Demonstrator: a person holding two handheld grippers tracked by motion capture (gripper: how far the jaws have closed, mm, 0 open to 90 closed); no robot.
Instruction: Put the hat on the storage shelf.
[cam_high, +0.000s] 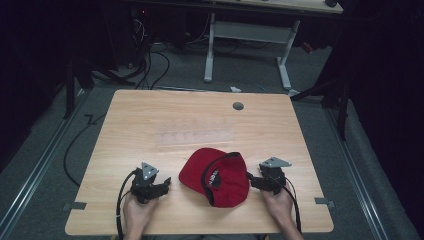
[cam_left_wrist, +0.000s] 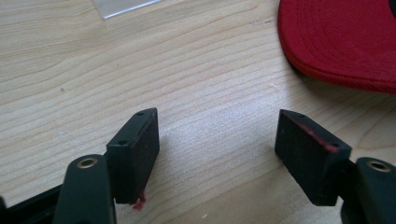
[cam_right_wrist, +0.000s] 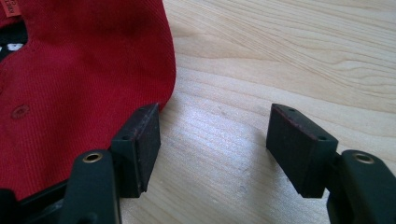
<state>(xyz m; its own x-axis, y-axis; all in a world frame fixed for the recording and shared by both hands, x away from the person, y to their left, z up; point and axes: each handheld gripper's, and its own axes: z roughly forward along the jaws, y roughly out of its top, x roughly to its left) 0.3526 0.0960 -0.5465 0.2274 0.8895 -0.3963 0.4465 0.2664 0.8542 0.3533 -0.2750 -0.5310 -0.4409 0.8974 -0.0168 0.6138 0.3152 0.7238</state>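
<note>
Lying upside down on the wooden table (cam_high: 150, 120), the red cap (cam_high: 227, 187) sits near the front edge, between the two grippers, opening upward, black lining and a white-printed label visible inside. Brim points toward the person's left and slightly away.

Left gripper (cam_high: 161, 186): held in the left hand (cam_high: 136, 212), low over the table, just left of the brim, apart from it. Jaws released, spread wide, bare wood between them in the left gripper view. Cap brim edge (cam_left_wrist: 341, 42) occupies the upper right of that view, ahead of the jaws, not touching them. A red scrap of fibre clings to the lower end of one pad.

Right gripper (cam_high: 254, 181): held in the right hand (cam_high: 280, 207), at the cap's right side. Jaws released, wide apart, nothing clamped. In the right gripper view one pad (cam_right_wrist: 142, 140) sits right at the edge of the red fabric (cam_right_wrist: 84, 79); contact cannot be told. Other pad is over bare wood.

A clear, faint plastic sheet (cam_high: 195, 135) lies flat mid-table, beyond the cap. A grey round plug (cam_high: 238, 106) sits near the far edge
</note>
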